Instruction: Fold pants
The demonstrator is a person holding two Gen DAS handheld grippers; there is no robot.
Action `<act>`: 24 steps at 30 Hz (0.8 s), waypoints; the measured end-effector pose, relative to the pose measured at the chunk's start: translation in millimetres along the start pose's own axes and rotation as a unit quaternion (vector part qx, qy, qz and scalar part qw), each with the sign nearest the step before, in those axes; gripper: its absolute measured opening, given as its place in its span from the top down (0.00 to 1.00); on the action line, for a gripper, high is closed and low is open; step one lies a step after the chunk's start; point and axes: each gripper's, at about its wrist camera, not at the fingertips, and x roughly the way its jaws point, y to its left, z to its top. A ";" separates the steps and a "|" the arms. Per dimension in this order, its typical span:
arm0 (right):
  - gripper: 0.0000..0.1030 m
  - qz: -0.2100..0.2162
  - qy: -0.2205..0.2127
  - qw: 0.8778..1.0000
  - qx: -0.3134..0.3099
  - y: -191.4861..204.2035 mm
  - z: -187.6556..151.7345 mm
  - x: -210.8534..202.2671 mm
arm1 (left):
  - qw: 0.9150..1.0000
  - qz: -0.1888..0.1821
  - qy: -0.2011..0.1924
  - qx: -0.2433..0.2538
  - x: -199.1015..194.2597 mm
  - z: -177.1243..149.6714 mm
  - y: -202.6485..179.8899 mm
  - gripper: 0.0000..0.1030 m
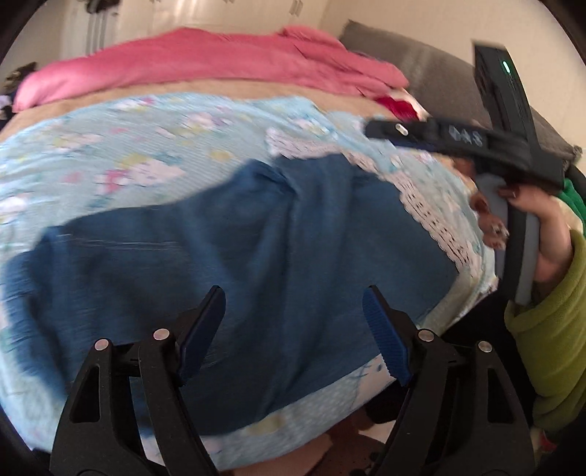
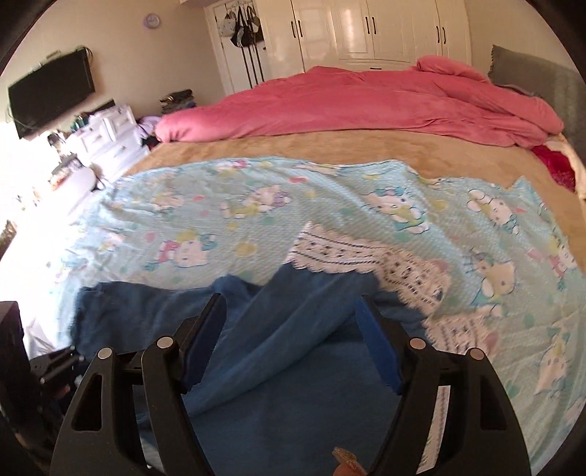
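Dark blue pants [image 1: 234, 249] lie spread on a light blue cartoon-print sheet [image 1: 121, 146] on the bed, rumpled, with a raised fold in the middle. My left gripper [image 1: 293, 311] is open and empty just above the pants. In the right wrist view the pants [image 2: 278, 351] lie under my right gripper [image 2: 291, 318], which is open and empty, its jaws on either side of a raised ridge of cloth. The right gripper's body [image 1: 476, 146] also shows at the right of the left wrist view, held by a hand in a green sleeve.
A pink duvet [image 2: 366, 110] is heaped across the far side of the bed over a tan blanket [image 2: 329, 146]. A grey headboard [image 1: 421, 73] is on the right. White wardrobes [image 2: 366, 33], drawers [image 2: 106, 135] and a wall TV [image 2: 51, 95] stand beyond.
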 end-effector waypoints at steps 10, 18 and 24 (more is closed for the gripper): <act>0.30 -0.026 0.061 0.998 0.002 -4.2 19.2 69.7 | 0.999 -0.026 0.033 -0.009 55.2 15.2 -8.8 0.34; 0.30 -0.058 0.107 0.992 -0.015 15.9 39.7 138.2 | 0.997 -0.071 0.026 -0.002 53.5 7.9 -12.8 0.85; 0.30 -0.084 0.116 0.990 -0.002 19.6 53.3 176.2 | 0.997 -0.071 0.023 0.028 53.0 1.6 -25.7 0.86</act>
